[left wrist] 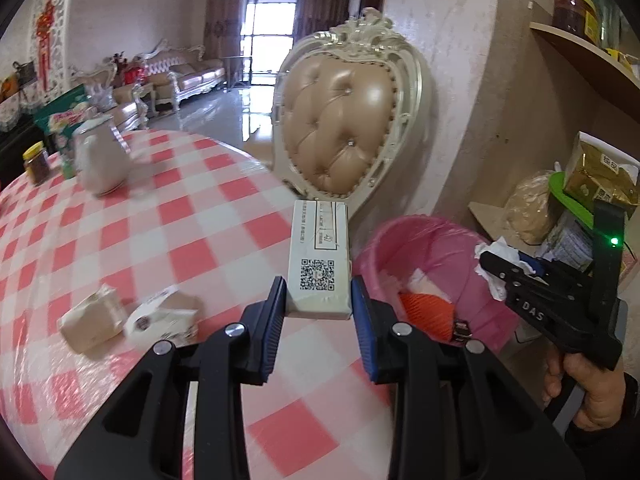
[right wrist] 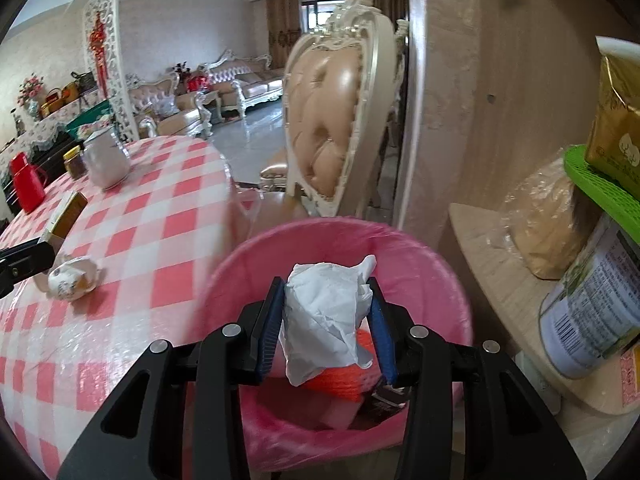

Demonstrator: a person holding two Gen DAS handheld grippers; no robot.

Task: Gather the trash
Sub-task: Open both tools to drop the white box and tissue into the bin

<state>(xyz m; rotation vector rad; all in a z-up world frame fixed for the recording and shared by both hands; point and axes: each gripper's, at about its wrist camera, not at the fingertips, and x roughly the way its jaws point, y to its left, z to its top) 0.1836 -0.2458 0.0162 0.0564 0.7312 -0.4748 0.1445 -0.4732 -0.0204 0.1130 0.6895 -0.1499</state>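
Left gripper (left wrist: 319, 294): jaws closed onto a small white carton (left wrist: 319, 258) w/ QR code on its upper face. Blue pads clamp both long sides; carton projects fwd past the fingertips, clear of the tabletop, above the table edge nearest the bin.

Right gripper (right wrist: 326, 320): jaws closed onto a crumpled white tissue wad (right wrist: 324, 320). Pads press it from both sides; wad bulges above and below the pads. In the right wrist view it sits directly over the mouth of the pink bin (right wrist: 440, 280). In the left wrist view the same gripper shows at right, w/ a hand (left wrist: 588, 384) on its grip and a green LED lit on the frame.

Pink bin: lined w/ pink bag, positioned beside the table, between table edge and a low shelf. Contents visible: orange ribbed item (right wrist: 340, 380), pale flat pieces, a dark wrapper.

Table (left wrist: 140, 240): round, red/white check cloth under clear plastic cover. Items on it, left wrist view:
- tan carton (left wrist: 92, 320), crushed, lying on its side;
- white/tan carton (left wrist: 164, 320), crushed, just beside the first;
- white jug (left wrist: 102, 156) at far side, blurred;
- jar w/ yellow lid (left wrist: 36, 162) near the jug.

Right wrist view adds a red flask (right wrist: 26, 184) at the far left edge of the table.

Surroundings: tufted beige chair (left wrist: 344, 120) w/ cream carved frame, pushed up near the table, behind the bin. Shelf unit at right holds a gold packet (right wrist: 616, 120), a green mesh tray (right wrist: 600, 192), a labelled tin (right wrist: 592, 312) and a bagged tan item (right wrist: 540, 224).
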